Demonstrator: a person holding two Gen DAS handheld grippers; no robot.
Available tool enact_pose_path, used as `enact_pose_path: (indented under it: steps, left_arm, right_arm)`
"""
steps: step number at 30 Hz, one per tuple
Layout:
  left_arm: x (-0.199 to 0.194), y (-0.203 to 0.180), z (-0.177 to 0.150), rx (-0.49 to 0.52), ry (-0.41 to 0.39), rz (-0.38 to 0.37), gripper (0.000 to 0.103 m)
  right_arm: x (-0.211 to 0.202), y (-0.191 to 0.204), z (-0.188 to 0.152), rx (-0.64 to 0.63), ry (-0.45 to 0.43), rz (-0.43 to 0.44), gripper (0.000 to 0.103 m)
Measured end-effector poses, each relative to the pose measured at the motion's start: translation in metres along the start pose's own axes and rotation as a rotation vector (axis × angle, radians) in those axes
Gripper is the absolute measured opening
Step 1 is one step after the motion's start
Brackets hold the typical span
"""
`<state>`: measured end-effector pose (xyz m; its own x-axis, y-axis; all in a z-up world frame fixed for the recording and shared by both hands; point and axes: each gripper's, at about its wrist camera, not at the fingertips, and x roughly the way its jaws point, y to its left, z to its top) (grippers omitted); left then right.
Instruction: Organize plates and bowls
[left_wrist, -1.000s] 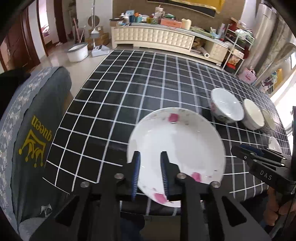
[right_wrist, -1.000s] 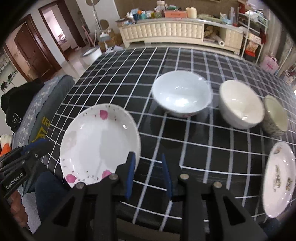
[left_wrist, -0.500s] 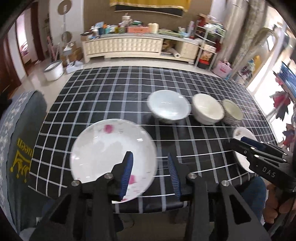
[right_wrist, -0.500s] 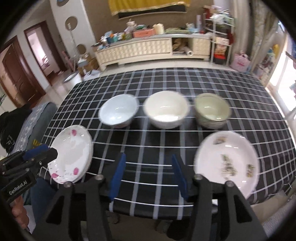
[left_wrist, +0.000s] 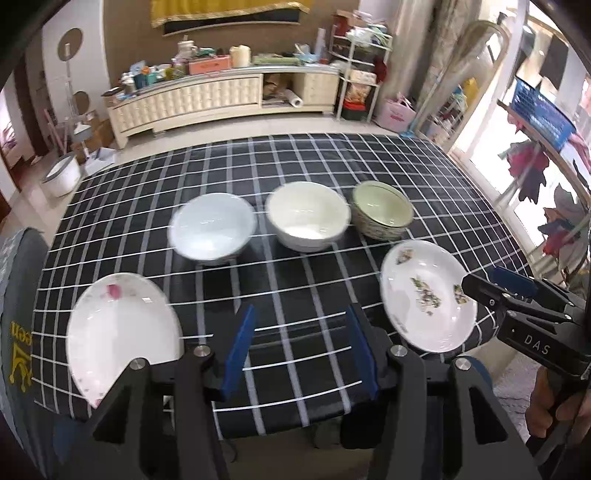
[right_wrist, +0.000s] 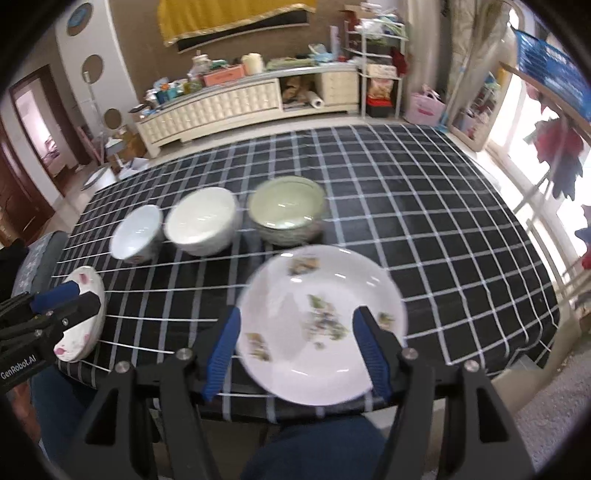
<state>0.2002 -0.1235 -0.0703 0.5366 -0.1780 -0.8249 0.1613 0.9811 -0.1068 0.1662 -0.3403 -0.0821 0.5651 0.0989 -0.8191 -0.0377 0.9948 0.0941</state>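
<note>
— What lettering is legible?
— "DAS" marks the right gripper (left_wrist: 517, 291); "GenRobot.AI" marks the left gripper (left_wrist: 301, 347).

— Their jaws?
— Both spread wide, holding nothing.

— The crockery?
— Three bowls line the black checked tablecloth (left_wrist: 332, 155); the pink-flowered white plate (left_wrist: 122, 332) and green-sprigged white plate (right_wrist: 321, 325) sit near its front edge.

Free tablecloth (left_wrist: 295, 332) is found between the pink-flowered plate (left_wrist: 122, 332) and green-patterned plate (left_wrist: 428, 295); further back, passage is blocked by three bowls (left_wrist: 308, 216)
</note>
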Motion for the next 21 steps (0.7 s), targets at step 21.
enact_pose_path:
  steps: [21]
  left_arm:
    - [0.120, -0.083, 0.016, 0.071, 0.199, -0.047, 0.048]
  right_arm:
    - [0.075, -0.089, -0.008, 0.094, 0.152, -0.025, 0.068]
